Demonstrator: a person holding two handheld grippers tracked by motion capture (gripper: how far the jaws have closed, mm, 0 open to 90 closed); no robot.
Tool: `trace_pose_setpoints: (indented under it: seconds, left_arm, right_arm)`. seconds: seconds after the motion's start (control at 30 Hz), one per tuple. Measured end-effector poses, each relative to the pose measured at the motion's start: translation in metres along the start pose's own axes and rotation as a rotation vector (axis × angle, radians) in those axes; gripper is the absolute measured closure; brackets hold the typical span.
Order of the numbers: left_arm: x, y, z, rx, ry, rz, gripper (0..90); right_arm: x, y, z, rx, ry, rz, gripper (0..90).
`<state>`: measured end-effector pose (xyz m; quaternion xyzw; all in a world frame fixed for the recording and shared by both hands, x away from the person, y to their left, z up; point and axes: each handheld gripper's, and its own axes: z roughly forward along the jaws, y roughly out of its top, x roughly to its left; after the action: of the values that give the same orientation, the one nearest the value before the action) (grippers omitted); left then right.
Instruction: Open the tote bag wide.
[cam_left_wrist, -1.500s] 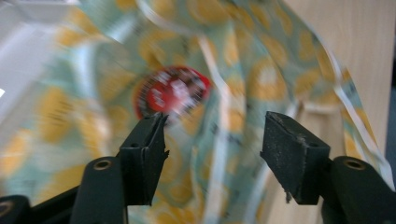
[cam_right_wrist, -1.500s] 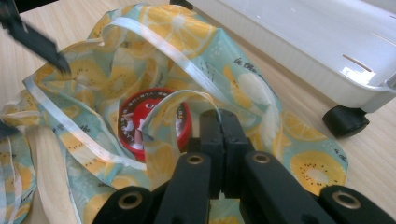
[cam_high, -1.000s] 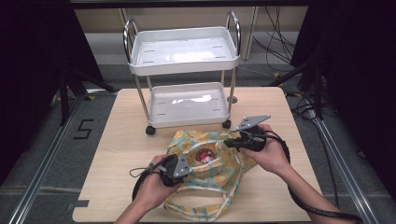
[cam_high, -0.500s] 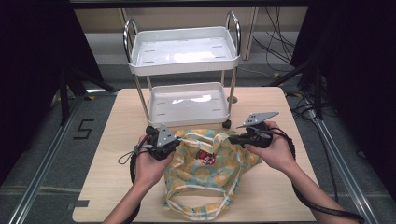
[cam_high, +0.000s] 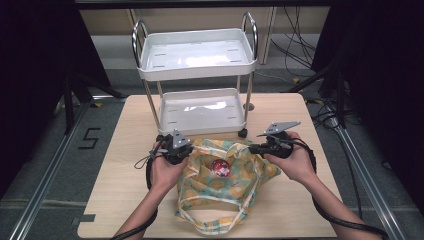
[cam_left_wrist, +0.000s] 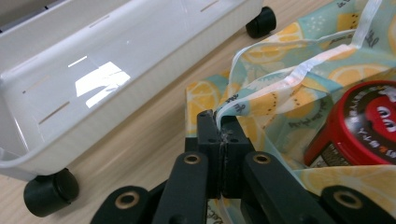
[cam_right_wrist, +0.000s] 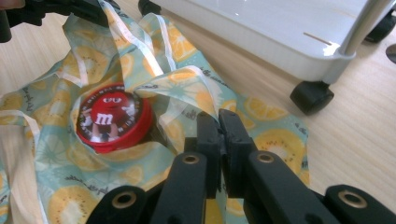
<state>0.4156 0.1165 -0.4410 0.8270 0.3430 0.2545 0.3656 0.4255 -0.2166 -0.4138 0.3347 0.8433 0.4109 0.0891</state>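
Note:
A lemon-print cloth bag (cam_high: 220, 190) lies on the wooden table (cam_high: 115, 185), mouth toward the cart. Inside the mouth sits a round red tin (cam_high: 220, 167) with a cartoon lid, also seen as the red tin (cam_left_wrist: 359, 123) and red tin (cam_right_wrist: 113, 117). My left gripper (cam_high: 187, 152) is shut on the bag's left rim, the fabric pinched at the left gripper (cam_left_wrist: 220, 123) tips. My right gripper (cam_high: 252, 148) is shut on the right rim, with cloth caught between the right gripper (cam_right_wrist: 218, 120) tips. Both hold the mouth spread apart.
A white two-shelf cart (cam_high: 200, 107) on black castors stands on the table just beyond the bag, its lower tray (cam_left_wrist: 93, 79) close to my left gripper. A castor (cam_right_wrist: 312, 96) sits near my right gripper. Dark floor, rails and cables surround the table.
My left gripper rose from the bag's front left to its far left rim, and the right gripper moved farther right. The bag's mouth is pulled wider and the tin shows more.

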Motion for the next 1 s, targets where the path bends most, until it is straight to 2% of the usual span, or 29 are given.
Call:
trace_pose_setpoints:
  seconds: [0.03, 0.13, 0.17, 0.2, 0.23, 0.27, 0.3, 0.33, 0.37, 0.4, 0.43, 0.47, 0.5, 0.53, 0.57, 0.6, 0.63, 0.7, 0.73, 0.77, 0.8, 0.83, 0.87, 0.9, 0.93, 0.97, 1.0]
  left_arm:
    - [0.002, 0.0, 0.0, 0.024, 0.0, 0.021, 88.9]
    - [0.001, -0.002, 0.004, 0.021, -0.005, 0.015, 88.9]
    - [0.0, -0.002, 0.004, 0.039, -0.003, 0.019, 88.9]
    - [-0.002, -0.002, 0.006, 0.024, -0.001, -0.001, 88.9]
    - [0.0, -0.002, 0.006, 0.04, 0.001, 0.017, 89.0]
    - [0.0, -0.003, 0.008, 0.041, -0.003, 0.021, 88.9]
    - [-0.002, -0.004, 0.008, 0.044, -0.001, -0.018, 88.9]
    - [0.0, -0.004, 0.009, 0.058, -0.001, 0.011, 89.0]
    - [0.0, -0.006, 0.012, 0.059, -0.002, 0.015, 89.0]
    - [-0.001, -0.007, 0.013, 0.066, -0.008, 0.0, 89.0]
    - [-0.002, -0.008, 0.014, 0.072, -0.012, -0.007, 89.0]
    - [-0.002, -0.008, 0.015, 0.071, -0.011, 0.012, 89.0]
    - [-0.004, -0.009, 0.016, 0.079, -0.015, -0.011, 88.9]
    - [-0.003, -0.009, 0.017, 0.078, -0.012, 0.01, 88.9]
    - [-0.004, -0.01, 0.018, 0.088, -0.012, 0.005, 88.9]
    - [-0.004, -0.011, 0.02, 0.085, -0.013, 0.006, 88.9]
    - [-0.004, -0.012, 0.021, 0.092, -0.013, 0.005, 88.9]
    - [-0.004, -0.013, 0.024, 0.1, -0.014, 0.002, 88.9]
    - [-0.005, -0.014, 0.025, 0.107, -0.015, 0.002, 88.9]
    - [-0.005, -0.015, 0.026, 0.114, -0.019, 0.003, 88.9]
    - [-0.006, -0.016, 0.027, 0.117, -0.018, 0.001, 88.9]
    - [-0.007, -0.017, 0.029, 0.125, -0.024, -0.016, 88.9]
    - [-0.01, -0.018, 0.029, 0.141, -0.029, -0.035, 88.9]
    - [-0.01, -0.018, 0.03, 0.147, -0.028, -0.032, 88.9]
    - [-0.011, -0.019, 0.031, 0.148, -0.031, -0.039, 88.9]
    - [-0.012, -0.019, 0.032, 0.151, -0.031, -0.048, 88.9]
    - [-0.011, -0.019, 0.033, 0.162, -0.025, -0.033, 88.9]
  right_arm:
    - [0.0, -0.001, 0.0, 0.001, -0.002, 0.006, 88.3]
    - [-0.002, -0.004, 0.001, 0.022, -0.002, 0.02, 88.1]
    - [-0.003, -0.005, 0.002, 0.016, -0.005, 0.016, 88.1]
    - [-0.003, -0.006, 0.002, 0.022, -0.006, 0.017, 88.1]
    - [-0.005, -0.007, 0.003, 0.023, -0.008, 0.003, 88.1]
    - [-0.003, -0.008, 0.004, 0.025, -0.011, 0.029, 88.1]
    - [-0.005, -0.009, 0.004, 0.032, -0.011, 0.009, 88.0]
    - [-0.005, -0.01, 0.004, 0.035, -0.017, 0.012, 88.1]
    - [-0.005, -0.01, 0.005, 0.035, -0.02, 0.023, 88.1]
    - [-0.006, -0.012, 0.007, 0.033, -0.022, 0.006, 88.1]
    - [-0.005, -0.012, 0.007, 0.046, -0.018, 0.03, 88.1]
    - [-0.006, -0.013, 0.008, 0.04, -0.022, 0.013, 88.1]
    - [-0.007, -0.014, 0.009, 0.05, -0.023, 0.016, 88.1]
    - [-0.006, -0.015, 0.009, 0.058, -0.027, 0.039, 88.3]
    - [-0.007, -0.017, 0.012, 0.034, -0.033, 0.027, 88.3]
    - [-0.007, -0.017, 0.011, 0.065, -0.038, 0.027, 88.3]
    - [-0.009, -0.019, 0.013, 0.052, -0.042, 0.006, 88.4]
    - [-0.008, -0.02, 0.013, 0.076, -0.043, 0.036, 88.6]
    - [-0.01, -0.023, 0.017, 0.034, -0.063, 0.01, 88.7]
    - [-0.011, -0.022, 0.015, 0.076, -0.057, -0.005, 88.8]
    - [-0.009, -0.025, 0.017, 0.063, -0.06, 0.032, 88.9]
    - [-0.011, -0.026, 0.019, 0.041, -0.071, 0.005, 89.1]
    - [-0.012, -0.026, 0.018, 0.067, -0.071, -0.003, 89.5]
    - [-0.01, -0.028, 0.02, 0.07, -0.074, 0.018, 89.9]
    - [-0.012, -0.029, 0.021, 0.077, -0.084, -0.014, 90.0]
    - [-0.011, -0.029, 0.021, 0.094, -0.083, 0.002, 90.0]
    - [-0.011, -0.031, 0.023, 0.086, -0.086, 0.001, 90.0]
